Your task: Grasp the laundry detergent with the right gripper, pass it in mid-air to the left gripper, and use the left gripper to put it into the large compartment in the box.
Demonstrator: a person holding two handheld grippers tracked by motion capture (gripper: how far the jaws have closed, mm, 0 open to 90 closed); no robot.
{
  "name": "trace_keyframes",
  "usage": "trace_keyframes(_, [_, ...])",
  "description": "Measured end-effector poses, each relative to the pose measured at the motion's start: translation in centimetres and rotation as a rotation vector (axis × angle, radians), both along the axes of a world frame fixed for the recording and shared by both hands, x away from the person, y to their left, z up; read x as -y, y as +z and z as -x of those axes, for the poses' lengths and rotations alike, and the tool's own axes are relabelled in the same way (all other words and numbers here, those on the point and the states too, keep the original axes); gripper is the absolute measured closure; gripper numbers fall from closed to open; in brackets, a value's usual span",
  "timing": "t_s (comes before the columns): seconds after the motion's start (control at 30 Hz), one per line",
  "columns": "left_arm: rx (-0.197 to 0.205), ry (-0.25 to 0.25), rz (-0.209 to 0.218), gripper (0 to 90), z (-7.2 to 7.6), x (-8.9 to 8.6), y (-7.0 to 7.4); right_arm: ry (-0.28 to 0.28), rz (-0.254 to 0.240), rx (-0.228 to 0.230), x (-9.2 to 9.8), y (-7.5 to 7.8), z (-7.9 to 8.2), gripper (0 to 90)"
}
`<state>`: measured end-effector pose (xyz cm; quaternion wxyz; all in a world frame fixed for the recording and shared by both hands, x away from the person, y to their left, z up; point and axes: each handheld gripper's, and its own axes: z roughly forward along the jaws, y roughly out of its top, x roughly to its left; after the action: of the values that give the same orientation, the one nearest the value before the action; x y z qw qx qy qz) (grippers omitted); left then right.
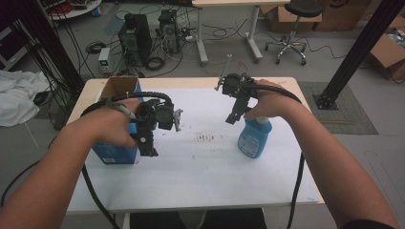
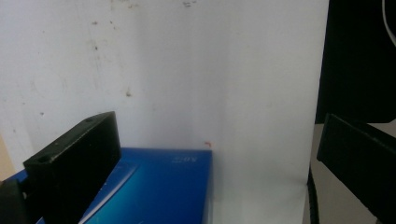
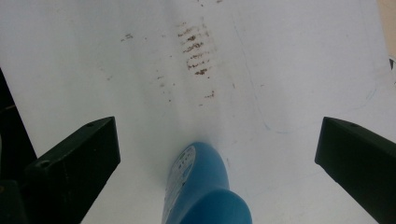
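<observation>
A blue box (image 1: pixel 113 153) with an open cardboard top stands at the table's left. My left gripper (image 1: pixel 147 149) points down just right of it, open with nothing held. In the left gripper view the box (image 2: pixel 159 186) lies low between the wide-apart jaws, closer to the left one (image 2: pixel 219 140). A blue spray bottle (image 1: pixel 254 138) stands at the right. Open, my right gripper (image 1: pixel 232 118) hangs over the bottle's top left, held by a hand. In the right gripper view the bottle (image 3: pixel 201 186) sits below and between the spread jaws (image 3: pixel 217 140), untouched.
Brown smudges (image 1: pixel 205 138) mark the white table top (image 1: pixel 200 176) between the two objects. Beyond the far edge on the floor are computer towers (image 1: pixel 135 36), cables, a stool (image 1: pixel 291 28) and a black post (image 1: pixel 358 52). White cloth (image 1: pixel 16 95) lies at left.
</observation>
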<state>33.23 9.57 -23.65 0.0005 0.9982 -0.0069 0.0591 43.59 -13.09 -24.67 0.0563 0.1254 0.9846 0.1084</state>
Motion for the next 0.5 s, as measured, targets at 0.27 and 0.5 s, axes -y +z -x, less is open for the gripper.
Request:
trace_keyframes(0.27, [-0.005,0.009,0.007,0.1,0.2,-0.4,-0.5,0.005,-0.103,0.021,0.3,0.6,0.0,0.0])
trace_keyframes(0.5, [-0.004,0.012,0.012,0.1,0.3,-0.4,-0.6,0.002,-0.282,0.043,1.7,1.8,0.5,0.0])
